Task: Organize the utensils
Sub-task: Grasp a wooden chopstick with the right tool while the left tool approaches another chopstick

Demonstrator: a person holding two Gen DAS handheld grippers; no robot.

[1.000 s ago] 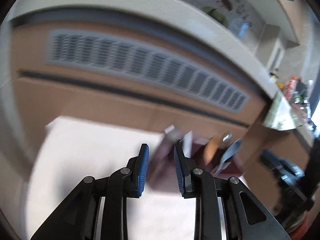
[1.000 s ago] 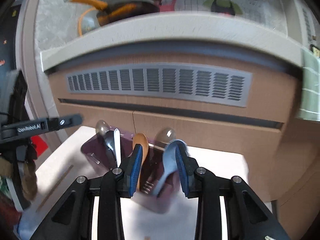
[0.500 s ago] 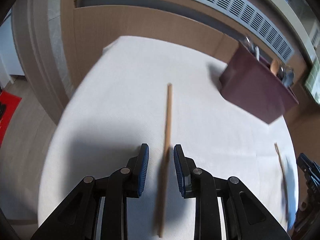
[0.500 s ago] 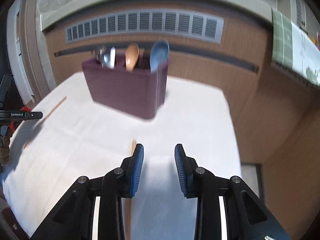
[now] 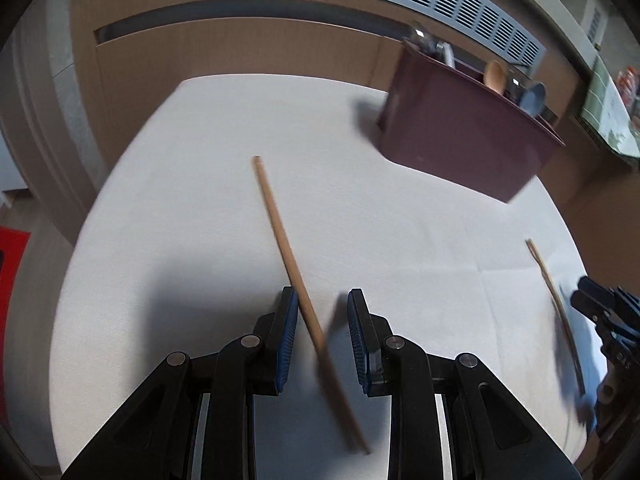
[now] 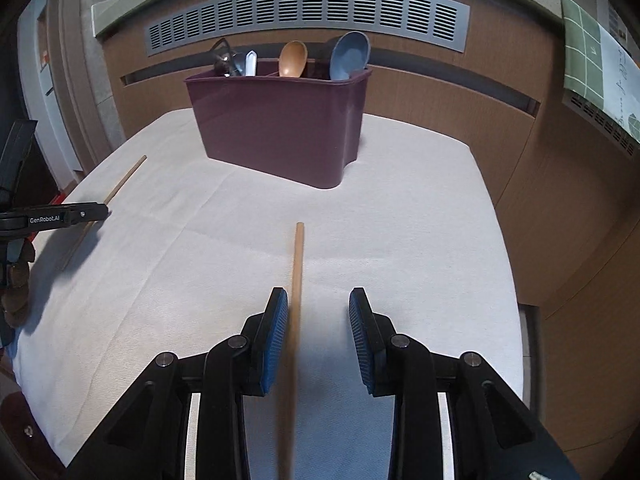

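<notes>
Straddling chopsticks, left gripper (image 5: 323,312) and right gripper (image 6: 318,308) gape.

Chopsticks (image 6: 298,256) before caddy (image 6: 280,136), apparently apart

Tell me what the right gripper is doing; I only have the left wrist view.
Observer: The right gripper is open, with a chopstick lying between its fingers, nearer the left one.
Operator: Report where that chopstick points.
Observer: It points towards the purple holder, its tip short of the base.
Operator: Name what stands at the holder's right end.
Observer: A blue spoon, bowl up, facing the right wrist camera.
</notes>
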